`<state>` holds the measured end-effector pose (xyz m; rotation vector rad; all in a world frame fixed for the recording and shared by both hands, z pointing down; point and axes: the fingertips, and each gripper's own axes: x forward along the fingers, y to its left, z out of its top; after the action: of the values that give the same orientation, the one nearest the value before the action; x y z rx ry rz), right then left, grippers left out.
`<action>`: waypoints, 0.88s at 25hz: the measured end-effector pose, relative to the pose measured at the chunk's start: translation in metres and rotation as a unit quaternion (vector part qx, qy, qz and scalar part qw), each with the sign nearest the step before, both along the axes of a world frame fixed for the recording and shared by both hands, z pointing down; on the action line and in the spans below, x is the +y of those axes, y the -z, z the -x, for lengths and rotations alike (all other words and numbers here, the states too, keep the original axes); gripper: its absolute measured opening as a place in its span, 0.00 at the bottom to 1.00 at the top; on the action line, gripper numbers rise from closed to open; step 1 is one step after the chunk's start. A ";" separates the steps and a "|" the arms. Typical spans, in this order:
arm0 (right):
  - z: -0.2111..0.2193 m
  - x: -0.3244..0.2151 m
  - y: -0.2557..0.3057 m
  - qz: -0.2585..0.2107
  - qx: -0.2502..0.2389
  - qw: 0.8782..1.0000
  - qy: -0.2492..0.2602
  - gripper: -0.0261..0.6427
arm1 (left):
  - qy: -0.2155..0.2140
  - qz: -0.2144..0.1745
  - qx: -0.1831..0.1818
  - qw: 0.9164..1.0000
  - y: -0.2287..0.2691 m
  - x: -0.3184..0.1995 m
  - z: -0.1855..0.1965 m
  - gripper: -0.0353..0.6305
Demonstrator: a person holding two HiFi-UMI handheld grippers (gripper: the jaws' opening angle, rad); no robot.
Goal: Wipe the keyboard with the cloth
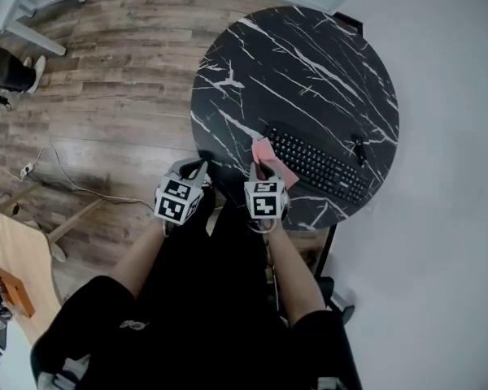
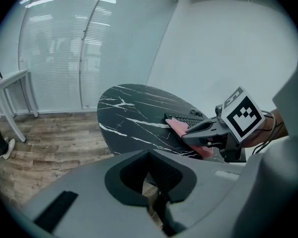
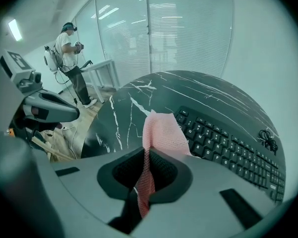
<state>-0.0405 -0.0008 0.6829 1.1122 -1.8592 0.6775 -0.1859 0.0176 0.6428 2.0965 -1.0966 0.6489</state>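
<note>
Cloth: pink, pinched in the right hand-held gripper, whose jaws are pressed together on it. The loose end stands past the tips toward 12 o'clock.
Keyboard: black, lying flat on the round surface, toward its 4 o'clock rim.
Long axis: runs from 10 o'clock to 4 o'clock in the head view, and the 10 o'clock end is the one next to the cloth.
Keyboard from right hand-held gripper: its middle lies at 2 to 3 o'clock, just beside. The cloth overlaps the end keys, but whether it presses on them cannot be told.
Left hand-held gripper: jaws pressed together with nothing between them. It sits at 9 o'clock of the right one, off the rim and over the floor, well apart from the keyboard.
Nearer hand: the right, which also carries the cloth.
Coming move, as a judgement: lay the cloth on the end keys, then sweep toward 4 o'clock along the rows.
</note>
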 end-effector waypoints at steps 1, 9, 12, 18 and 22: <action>0.003 -0.001 0.000 -0.002 -0.004 1.000 -0.003 0.07 | -0.002 0.000 0.001 1.000 0.000 0.000 0.000 0.05; 0.012 -0.009 0.036 -0.065 -0.033 0.997 -0.022 0.06 | -0.029 -0.035 0.025 0.999 0.039 -0.012 -0.015 0.05; 0.003 -0.008 0.066 -0.099 -0.061 0.992 -0.043 0.06 | -0.055 -0.062 0.029 0.996 0.059 -0.018 -0.033 0.05; -0.017 0.002 0.127 -0.167 -0.109 0.977 -0.080 0.06 | -0.083 -0.124 0.040 0.988 0.111 -0.012 -0.073 0.05; -0.041 0.014 0.170 -0.219 -0.140 0.960 -0.103 0.06 | -0.083 -0.166 0.041 0.982 0.147 -0.003 -0.101 0.05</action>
<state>0.0003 0.0137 0.5132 1.5783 -2.2243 0.5751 -0.0847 0.0150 0.4956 2.4983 -1.0486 0.4758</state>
